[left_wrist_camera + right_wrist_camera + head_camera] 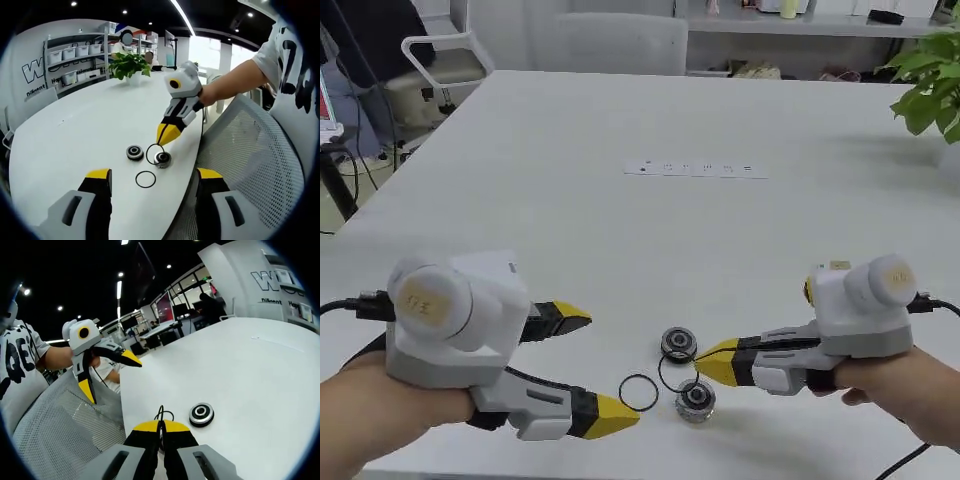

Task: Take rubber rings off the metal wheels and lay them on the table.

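Two small metal wheels stand near the table's front edge, the far wheel [679, 343] [134, 152] [201, 414] dark-rimmed, the near wheel [696, 399] [162, 159] lighter. My right gripper [705, 362] [167, 135] [161, 426] is shut on a thin black rubber ring [673, 376] [152, 152] [163, 414], which hangs between the wheels and leans at the near one. A second black ring [638, 391] [145, 179] lies flat on the table. My left gripper [592, 370] [154, 176] [107, 367] is open, just left of the loose ring, holding nothing.
The white table [650, 230] stretches far ahead, with a strip of small labels [695, 168] at its middle. A potted plant [930, 85] [129, 66] stands at the far right corner. A mesh chair [250, 150] sits close against the front edge.
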`<state>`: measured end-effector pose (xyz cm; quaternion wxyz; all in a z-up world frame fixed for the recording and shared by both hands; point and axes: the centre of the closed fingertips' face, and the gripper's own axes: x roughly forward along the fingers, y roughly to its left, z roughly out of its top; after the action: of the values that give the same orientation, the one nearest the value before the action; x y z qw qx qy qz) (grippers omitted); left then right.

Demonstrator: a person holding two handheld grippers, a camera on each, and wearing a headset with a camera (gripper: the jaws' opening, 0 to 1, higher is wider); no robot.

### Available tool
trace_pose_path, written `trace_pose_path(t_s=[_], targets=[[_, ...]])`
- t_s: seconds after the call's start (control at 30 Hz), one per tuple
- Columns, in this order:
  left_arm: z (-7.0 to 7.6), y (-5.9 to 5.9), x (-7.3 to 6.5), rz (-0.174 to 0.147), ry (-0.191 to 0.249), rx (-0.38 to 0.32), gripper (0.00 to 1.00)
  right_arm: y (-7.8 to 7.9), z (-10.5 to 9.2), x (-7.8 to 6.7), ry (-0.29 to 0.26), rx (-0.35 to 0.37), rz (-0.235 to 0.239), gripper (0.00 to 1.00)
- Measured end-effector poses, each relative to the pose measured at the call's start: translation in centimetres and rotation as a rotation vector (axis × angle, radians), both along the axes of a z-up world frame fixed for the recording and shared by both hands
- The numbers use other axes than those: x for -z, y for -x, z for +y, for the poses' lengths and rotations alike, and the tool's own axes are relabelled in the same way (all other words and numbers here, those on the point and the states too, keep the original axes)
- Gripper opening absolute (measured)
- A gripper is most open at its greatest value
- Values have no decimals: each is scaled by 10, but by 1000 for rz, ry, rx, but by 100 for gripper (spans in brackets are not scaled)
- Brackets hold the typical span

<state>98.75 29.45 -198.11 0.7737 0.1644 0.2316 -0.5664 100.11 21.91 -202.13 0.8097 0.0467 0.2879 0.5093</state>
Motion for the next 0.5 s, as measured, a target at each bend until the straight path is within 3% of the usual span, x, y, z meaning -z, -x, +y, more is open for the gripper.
trace_pose_path(t_s=[0.5], targets=[[13, 3, -3, -3, 9, -31, 66, 0, 19, 8, 29, -54, 11, 0]])
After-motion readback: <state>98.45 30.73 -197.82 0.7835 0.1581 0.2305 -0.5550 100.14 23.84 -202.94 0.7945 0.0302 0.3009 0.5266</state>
